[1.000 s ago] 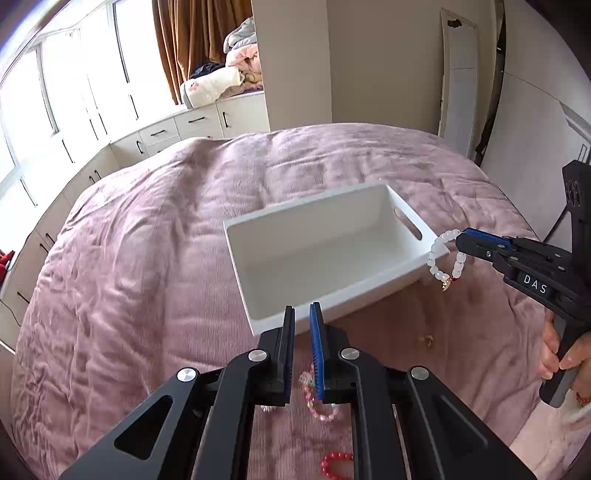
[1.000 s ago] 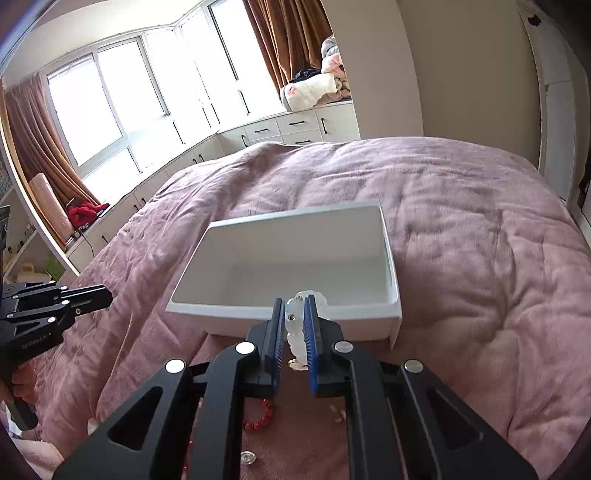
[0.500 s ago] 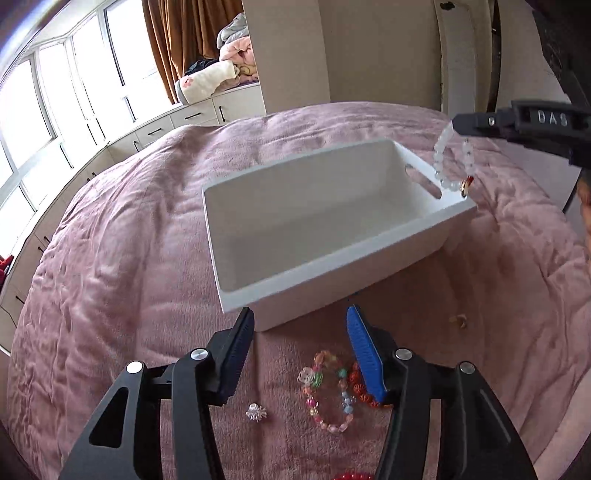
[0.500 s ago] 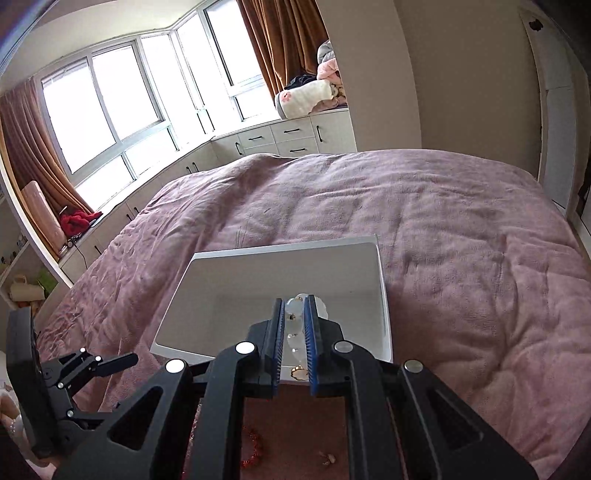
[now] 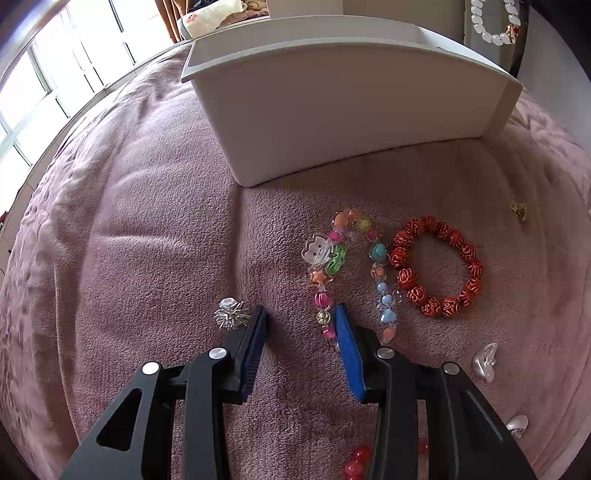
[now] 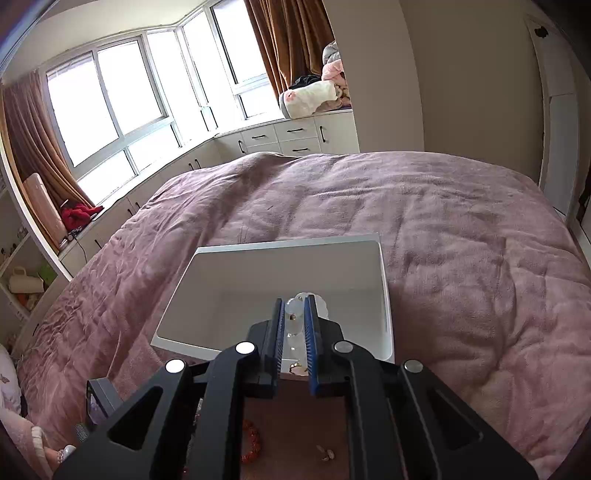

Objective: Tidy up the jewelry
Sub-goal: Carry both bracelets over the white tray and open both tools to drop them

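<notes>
A white open box [image 5: 332, 99] sits on the pink bedspread; it also shows in the right wrist view [image 6: 236, 277]. My right gripper [image 6: 294, 308] is shut on a white bead bracelet [image 6: 293, 308] and holds it above the box; the bracelet hangs at the top right of the left wrist view [image 5: 491, 22]. My left gripper [image 5: 300, 317] is open, low over the bedspread, its right finger beside a multicoloured bead bracelet [image 5: 351, 266]. A red bead bracelet [image 5: 437, 266] lies to the right of it.
A small silver spiky piece [image 5: 229, 314] lies by my left finger. A gold ring [image 5: 519, 209], two pale shell-like pieces [image 5: 484, 362] [image 5: 517, 424] and red beads [image 5: 356, 461] lie on the bedspread [image 5: 147, 221]. Cabinets and windows stand beyond the bed.
My left gripper has dropped close to the bedspread next to the multicoloured bracelet, staying open. My right gripper has carried the white bracelet further over the box.
</notes>
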A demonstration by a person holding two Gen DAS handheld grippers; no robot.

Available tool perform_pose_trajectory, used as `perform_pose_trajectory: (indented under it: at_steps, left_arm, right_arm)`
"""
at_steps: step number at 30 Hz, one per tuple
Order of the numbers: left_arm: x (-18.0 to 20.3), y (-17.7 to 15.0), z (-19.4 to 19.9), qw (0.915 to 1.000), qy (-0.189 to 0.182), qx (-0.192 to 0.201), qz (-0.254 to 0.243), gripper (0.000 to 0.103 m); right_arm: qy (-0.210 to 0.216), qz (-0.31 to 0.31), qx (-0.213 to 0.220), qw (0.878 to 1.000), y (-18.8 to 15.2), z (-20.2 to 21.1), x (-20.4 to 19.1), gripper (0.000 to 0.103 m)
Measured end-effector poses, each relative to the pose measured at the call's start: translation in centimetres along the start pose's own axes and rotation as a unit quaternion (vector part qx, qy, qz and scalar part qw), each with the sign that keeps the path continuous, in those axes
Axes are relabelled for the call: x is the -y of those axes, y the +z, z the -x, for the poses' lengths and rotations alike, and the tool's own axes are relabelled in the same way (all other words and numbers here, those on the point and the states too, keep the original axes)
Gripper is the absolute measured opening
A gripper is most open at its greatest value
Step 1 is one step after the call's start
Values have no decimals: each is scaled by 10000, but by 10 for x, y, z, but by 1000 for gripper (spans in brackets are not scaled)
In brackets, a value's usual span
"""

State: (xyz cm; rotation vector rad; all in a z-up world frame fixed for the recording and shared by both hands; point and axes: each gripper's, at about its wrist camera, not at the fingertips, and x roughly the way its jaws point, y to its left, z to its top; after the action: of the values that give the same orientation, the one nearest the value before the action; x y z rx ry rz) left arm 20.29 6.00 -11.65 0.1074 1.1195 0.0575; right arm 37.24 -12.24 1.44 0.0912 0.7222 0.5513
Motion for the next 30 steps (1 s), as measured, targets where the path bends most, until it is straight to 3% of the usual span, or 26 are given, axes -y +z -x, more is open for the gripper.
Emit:
perform_pose_trajectory:
  at_steps: [4,7,15,25,30]
  left_arm:
    - [-3,1,1,10000,-86,-15,-16,14]
    - [-7,5,5,9998,-212,-13,38,13]
    - [0,29,41,9977,-431,505,-147,12]
    - [-4,101,127,9849,-689,1586,-71,12]
    - [-22,145,139,9808,-607,1842,221,12]
  right_arm:
    - [4,-16,-37,10000,-2,-2,0,11]
    - [14,-37,-50,10000,-3,-3,0,11]
    - [-10,-20,-20,10000,1,-1,1,11]
    - [-138,91,54,9998,28,-4,-1,11]
    - [-211,123,-26,9997,43,-22,1,11]
